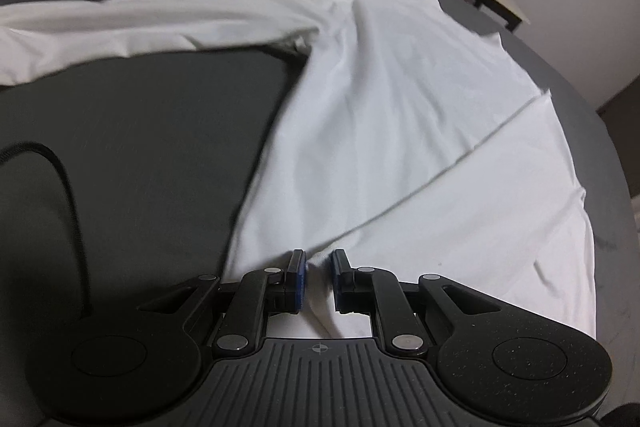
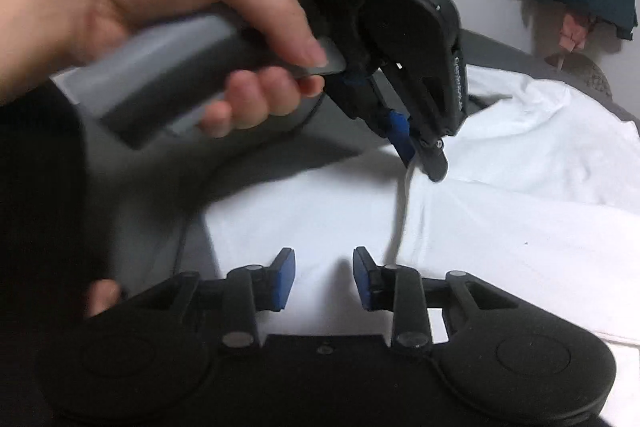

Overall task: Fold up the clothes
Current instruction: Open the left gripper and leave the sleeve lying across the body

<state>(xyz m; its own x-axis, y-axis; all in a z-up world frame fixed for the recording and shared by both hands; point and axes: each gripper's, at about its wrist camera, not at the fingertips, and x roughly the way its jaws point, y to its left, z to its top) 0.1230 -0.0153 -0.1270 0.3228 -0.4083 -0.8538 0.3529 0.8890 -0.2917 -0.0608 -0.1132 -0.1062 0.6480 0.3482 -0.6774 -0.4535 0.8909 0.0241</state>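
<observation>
Left wrist view: white garment [image 1: 400, 131] pinched between narrow jaws of left gripper [image 1: 318, 267], right gripper [image 2: 324, 277] wide, empty; best lifted evenly.

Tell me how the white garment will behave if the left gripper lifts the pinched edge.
Likely floppy: the white garment lies in soft creases on the grey surface, so it should drape and trail from the left gripper. Probably light. The thin fold between the pads could slip out.
</observation>
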